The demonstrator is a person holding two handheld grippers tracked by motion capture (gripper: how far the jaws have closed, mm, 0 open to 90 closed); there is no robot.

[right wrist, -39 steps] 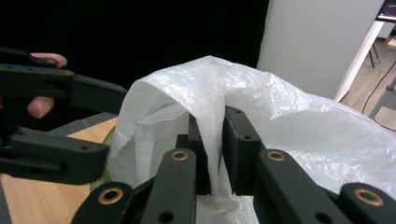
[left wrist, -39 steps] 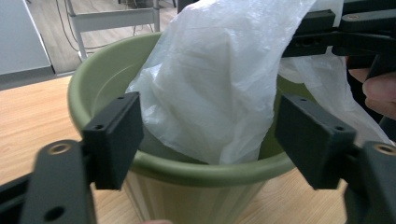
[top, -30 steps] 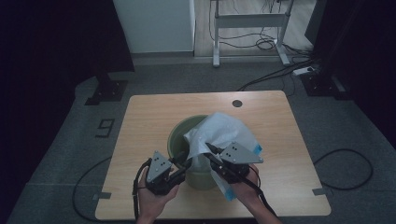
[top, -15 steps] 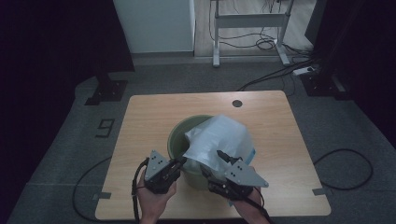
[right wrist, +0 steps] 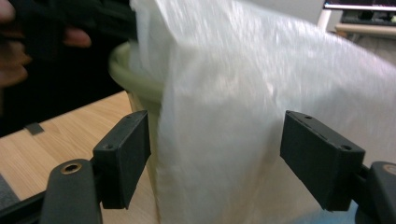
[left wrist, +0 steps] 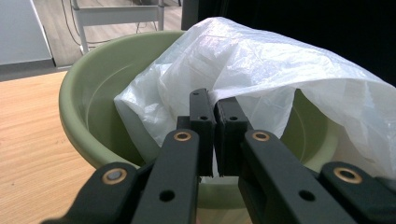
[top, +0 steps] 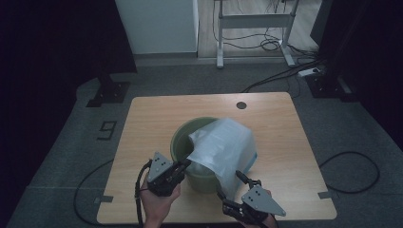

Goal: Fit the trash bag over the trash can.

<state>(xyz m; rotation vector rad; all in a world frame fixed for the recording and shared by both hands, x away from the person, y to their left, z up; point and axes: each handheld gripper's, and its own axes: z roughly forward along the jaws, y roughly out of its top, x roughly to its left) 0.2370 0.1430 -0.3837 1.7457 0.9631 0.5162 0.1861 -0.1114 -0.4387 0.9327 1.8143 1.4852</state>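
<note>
Bag (top: 223, 147) hangs just ahead of the wide right gripper (top: 230, 186) — left gripper (top: 183, 165) pinches its rim-side edge.

The room is dim, its left and right sides falling into near black. A pale wooden worktop (top: 157, 123) with rounded corners stands on a grey carpeted floor (top: 71, 156); a small dark round cap (top: 241, 105) sits near its far edge. Strips of grey tape (top: 103, 199) mark the carpet by the near corners, and a "9" (top: 107, 129) is marked on the carpet to the left. Behind, a white panel (top: 157, 23) stands against a strip of wooden floor (top: 209, 28), beside a white metal frame (top: 254, 21) with tangled cables (top: 271, 45). A black cable (top: 351, 166) loops across the carpet at right, and a black stand base (top: 108, 92) rests at left.
</note>
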